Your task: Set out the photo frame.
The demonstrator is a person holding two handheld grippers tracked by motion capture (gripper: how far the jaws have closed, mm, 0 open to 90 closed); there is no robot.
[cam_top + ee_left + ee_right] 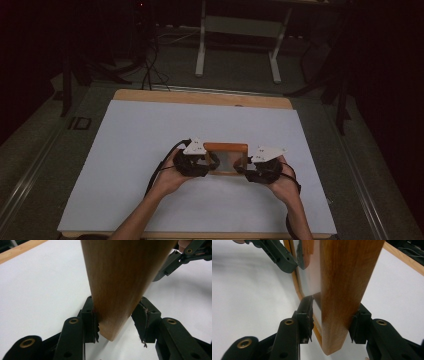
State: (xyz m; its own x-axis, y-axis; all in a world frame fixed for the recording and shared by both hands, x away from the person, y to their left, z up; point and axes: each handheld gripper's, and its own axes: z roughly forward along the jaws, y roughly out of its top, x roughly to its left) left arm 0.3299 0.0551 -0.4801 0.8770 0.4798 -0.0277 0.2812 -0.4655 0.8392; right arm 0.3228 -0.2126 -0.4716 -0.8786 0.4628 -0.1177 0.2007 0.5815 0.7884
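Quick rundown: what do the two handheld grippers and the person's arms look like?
Both the left gripper and right gripper are black, each topped by a pale three-cornered plate with small dark marks. Black fingers pivot on brass-coloured rivets. Black cables trail back. Forearms are bare, no sleeves.

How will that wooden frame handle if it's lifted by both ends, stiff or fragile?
The wooden frame is probably stiff: its edges look like thick solid wood. The glossy pane inside suggests glass, so likely fragile. Left gripper and right gripper straddle opposite ends, so it should lift level.
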